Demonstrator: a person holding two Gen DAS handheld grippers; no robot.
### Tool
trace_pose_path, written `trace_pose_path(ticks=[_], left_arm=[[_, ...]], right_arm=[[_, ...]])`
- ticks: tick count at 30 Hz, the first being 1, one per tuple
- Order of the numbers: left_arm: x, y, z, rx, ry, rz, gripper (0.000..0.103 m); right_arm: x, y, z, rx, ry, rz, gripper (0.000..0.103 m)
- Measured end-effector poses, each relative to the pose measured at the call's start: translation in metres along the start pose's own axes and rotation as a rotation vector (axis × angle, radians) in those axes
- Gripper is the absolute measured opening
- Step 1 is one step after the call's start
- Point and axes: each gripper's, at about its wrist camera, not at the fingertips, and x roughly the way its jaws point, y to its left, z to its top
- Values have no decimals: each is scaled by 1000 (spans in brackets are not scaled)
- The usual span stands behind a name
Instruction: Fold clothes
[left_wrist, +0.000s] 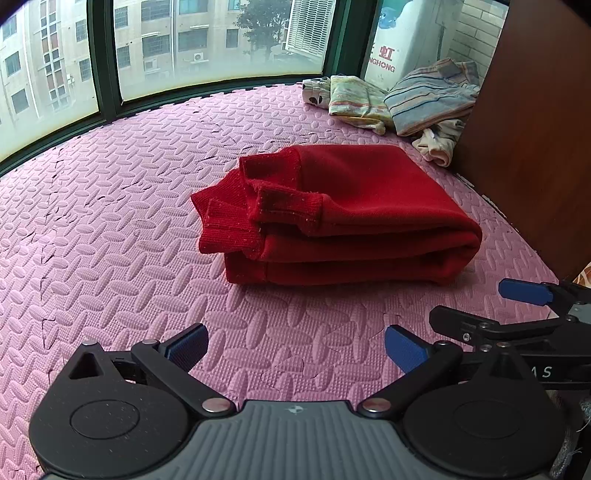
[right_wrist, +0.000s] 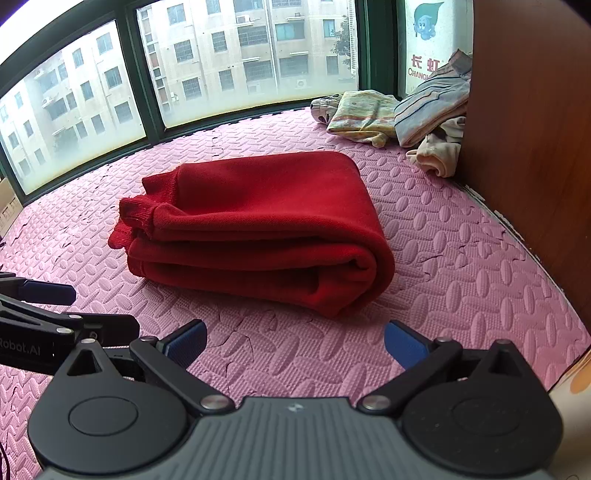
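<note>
A red sweater (left_wrist: 343, 218) lies folded into a thick bundle on the pink foam mat (left_wrist: 122, 229), near the middle, its ribbed cuffs and hem stacked at the left end. The mat is made of interlocking tiles with an embossed oval pattern and runs up to a dark green window frame (left_wrist: 99, 59); apartment blocks show through the glass. A brown wooden panel (right_wrist: 532, 122) borders the mat on the right. In the far corner sits a pile of striped and pale clothes (left_wrist: 417, 99). The left tool (left_wrist: 295, 347) and right tool (right_wrist: 295, 345) both hang spread apart, empty, just short of the sweater.
</note>
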Motion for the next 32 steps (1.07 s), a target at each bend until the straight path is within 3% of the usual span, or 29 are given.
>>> trace_pose_path(ticks=[32], left_arm=[[-11, 3, -15, -22, -12, 2, 103]], right_arm=[[-9, 11, -11, -7, 4, -1, 103]])
